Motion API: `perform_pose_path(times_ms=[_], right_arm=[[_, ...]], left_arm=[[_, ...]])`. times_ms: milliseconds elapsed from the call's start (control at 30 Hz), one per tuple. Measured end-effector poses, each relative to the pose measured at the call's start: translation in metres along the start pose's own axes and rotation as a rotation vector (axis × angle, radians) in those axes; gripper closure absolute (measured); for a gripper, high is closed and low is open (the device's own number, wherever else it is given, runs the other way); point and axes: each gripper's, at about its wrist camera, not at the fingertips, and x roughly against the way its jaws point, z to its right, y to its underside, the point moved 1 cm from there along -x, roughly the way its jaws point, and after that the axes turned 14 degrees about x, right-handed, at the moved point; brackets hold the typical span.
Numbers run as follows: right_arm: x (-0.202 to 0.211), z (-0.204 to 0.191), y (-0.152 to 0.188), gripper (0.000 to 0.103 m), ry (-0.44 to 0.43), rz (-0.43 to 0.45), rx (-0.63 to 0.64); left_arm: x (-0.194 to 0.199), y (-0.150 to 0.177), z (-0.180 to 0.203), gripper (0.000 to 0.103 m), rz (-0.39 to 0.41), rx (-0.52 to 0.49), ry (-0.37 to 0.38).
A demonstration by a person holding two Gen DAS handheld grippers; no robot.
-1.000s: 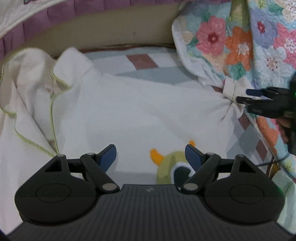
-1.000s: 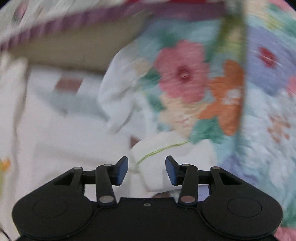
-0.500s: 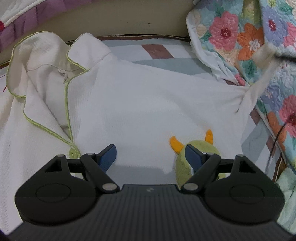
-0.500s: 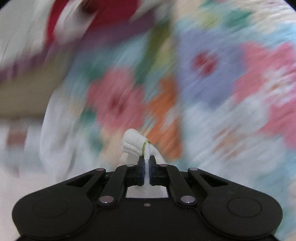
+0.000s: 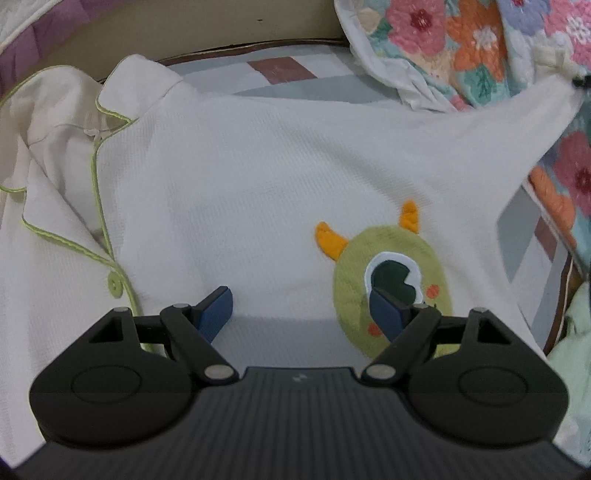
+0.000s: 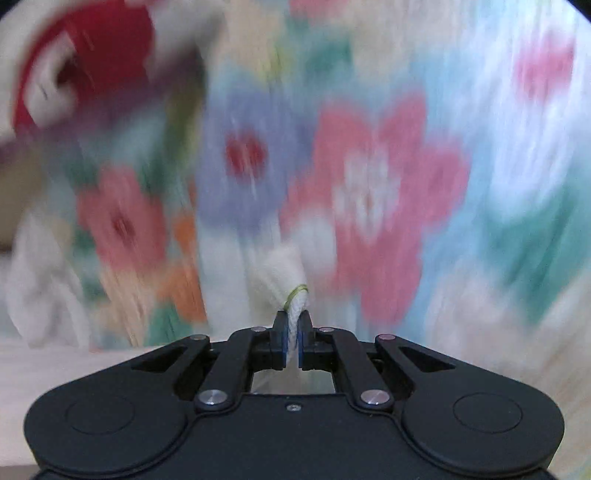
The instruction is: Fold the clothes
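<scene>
The work surface is a bed covered by a sheet of grey, white and brown blocks, seen along the upper middle of the left wrist view, with a beige wall or headboard band above it and a purple-edged quilt in the upper left corner. A floral quilt, stitched with pink, orange and lilac flowers on pale blue, is heaped in the upper right and fills nearly all of the right wrist view as a blur. Spread across the bed, filling the centre of the left view, lies the white pyjama top: a waffle-textured knit with lime-green piping along its notched collar in the upper left, a round green button at left centre, and a fuzzy green one-eyed monster patch with orange horns at lower right. Its sleeve stretches taut up to the upper right edge. The left gripper hovers low over the fabric at the bottom centre, its blue-padded fingers spread wide and holding nothing. The right gripper, at the lower centre of its own view, has its fingers pinched tight on the green-piped cuff, which bunches above the tips. A pale green cloth shows at the right edge.
</scene>
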Motion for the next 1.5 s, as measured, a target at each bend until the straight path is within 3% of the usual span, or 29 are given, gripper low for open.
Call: perform_pose_path(times_ms=[100,200,233,300,433,533,600,667,733,800,833,867,900,1000,1100,1233,1333,1400,1500], right_arm=[[-0.025,0.009,0.020,0.095,-0.030,-0.131,-0.149],[-0.028,0.008,0.026,0.085,-0.057,-0.183,-0.221],[-0.022,0.007,0.028,0.074,-0.058,-0.177,-0.249],[-0.006,0.011,0.027,0.061,-0.060,-0.130,-0.365],[0.032,0.007,0.019,0.050,-0.027,0.029,-0.472],[0.046,-0.023,-0.001,0.050,-0.110,0.131,-0.328],[0.045,-0.059,-0.011,0.050,-0.207,0.131,-0.189],[0.040,-0.095,-0.012,0.050,-0.326,0.101,-0.144],[0.035,-0.132,-0.012,0.050,-0.445,0.071,-0.099],[0.029,-0.168,-0.012,0.050,-0.563,0.040,-0.053],[0.027,-0.186,-0.012,0.050,-0.622,0.025,-0.030],[0.024,-0.204,-0.012,0.050,-0.677,0.010,-0.011],[0.020,-0.217,-0.012,0.050,-0.712,-0.004,-0.012],[0.014,-0.251,-0.011,0.050,-0.771,-0.030,0.002],[0.009,-0.267,-0.008,0.050,-0.765,-0.040,0.032],[-0.011,-0.280,-0.004,0.052,-0.676,-0.040,0.123],[-0.027,-0.265,-0.004,0.049,-0.597,-0.033,0.066],[-0.037,-0.254,-0.005,0.048,-0.555,-0.042,0.041],[-0.046,-0.244,-0.008,0.049,-0.445,-0.071,0.075]], left_arm=[[0.003,-0.001,-0.004,0.022,-0.008,0.015,0.006],[0.007,0.001,-0.007,0.022,-0.005,0.050,0.014],[0.010,0.002,-0.011,0.022,-0.002,0.068,0.020],[0.015,0.004,-0.017,0.022,0.005,0.104,0.032],[0.029,0.001,-0.039,0.022,0.073,0.189,0.052],[0.032,-0.018,-0.059,0.022,0.160,0.220,0.003],[0.032,-0.032,-0.069,0.022,0.219,0.219,-0.056],[0.030,-0.049,-0.074,0.021,0.289,0.179,-0.114],[0.022,-0.066,-0.080,0.021,0.299,0.163,-0.143],[0.011,-0.080,-0.085,0.022,0.267,0.159,-0.109],[0.010,-0.079,-0.087,0.043,0.268,0.163,-0.110],[0.010,-0.078,-0.090,0.093,0.269,0.167,-0.110],[0.010,-0.077,-0.092,0.098,0.270,0.171,-0.111],[0.009,-0.075,-0.100,0.100,0.273,0.184,-0.114],[0.008,-0.073,-0.107,0.099,0.276,0.197,-0.116],[0.000,-0.070,-0.114,0.099,0.279,0.206,-0.143],[-0.009,-0.073,-0.119,0.096,0.286,0.248,-0.188],[-0.002,-0.074,-0.123,0.088,0.302,0.280,-0.166],[0.021,-0.071,-0.128,0.060,0.336,0.296,-0.133]])
